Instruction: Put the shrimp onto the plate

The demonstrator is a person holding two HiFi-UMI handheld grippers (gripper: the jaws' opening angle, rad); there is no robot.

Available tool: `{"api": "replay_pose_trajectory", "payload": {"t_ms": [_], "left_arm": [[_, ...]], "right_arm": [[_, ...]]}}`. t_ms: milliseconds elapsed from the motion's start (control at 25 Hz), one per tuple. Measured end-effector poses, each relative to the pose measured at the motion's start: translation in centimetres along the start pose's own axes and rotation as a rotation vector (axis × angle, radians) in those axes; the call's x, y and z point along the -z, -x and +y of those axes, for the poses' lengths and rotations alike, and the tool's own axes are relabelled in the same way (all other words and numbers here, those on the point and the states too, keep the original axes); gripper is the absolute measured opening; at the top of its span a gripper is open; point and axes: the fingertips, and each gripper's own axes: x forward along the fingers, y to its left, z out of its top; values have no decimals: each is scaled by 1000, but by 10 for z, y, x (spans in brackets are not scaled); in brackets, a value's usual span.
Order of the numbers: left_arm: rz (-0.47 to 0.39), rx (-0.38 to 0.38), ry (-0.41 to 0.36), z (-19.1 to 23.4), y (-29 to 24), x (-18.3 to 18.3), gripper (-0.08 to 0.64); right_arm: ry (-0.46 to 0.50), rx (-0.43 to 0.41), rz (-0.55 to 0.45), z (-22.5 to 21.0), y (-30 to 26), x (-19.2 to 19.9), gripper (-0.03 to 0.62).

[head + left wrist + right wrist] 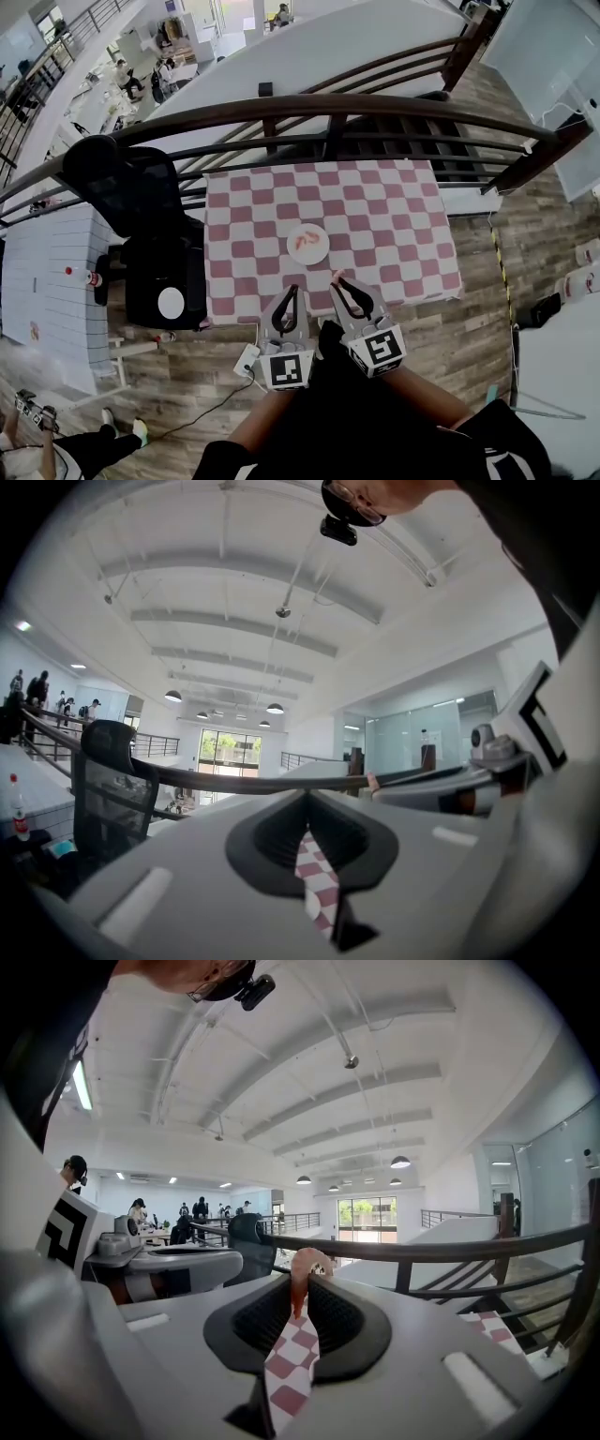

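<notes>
In the head view, a table under a pink-and-white checked cloth (394,216) stands against a dark curved railing (328,105), with a black office chair (131,183) at its left end. A white plate (320,233) lies near the middle of the cloth and bears orange plated shrimp (302,245). Both grippers are held side by side over the table's near edge, short of the plate and pointing toward it. The left gripper (290,289) has its jaw tips drawn together with nothing at them. The right gripper (337,279) pinches a small pink held shrimp (336,275) at its tips, above the cloth and apart from the plate. In the left gripper view, the two jaws meet at their tips. Only a narrow sliver of checked cloth shows through the slit behind them, and no object sits in that slit. The right gripper shows to the side at the right of this view, with a pink speck at its tip, and the chair and railing lie beyond. In the right gripper view, the jaws are closed on the held shrimp. Its pale pink body stands up out of the tips and curls over at the top, while its thin lower end is caught between them. Checked cloth again shows in the slit below. The left gripper lies to the left in this view, the railing crosses behind the shrimp, and people (199,1211) stand far off in the hall beyond.
</notes>
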Motion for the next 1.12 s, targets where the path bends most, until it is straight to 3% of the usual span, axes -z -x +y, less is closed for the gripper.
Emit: {"api": "replay_pose_trajectory", "payload": {"t_ms": [720,1120], "left_arm": [[36,-82,-16,10,-80,20,10],[34,-143,4,17,-102,25,9]], "right_arm": [[10,-124,104,-56,-80,43,54],[47,-197,237,-66,-122,96,54]]}}
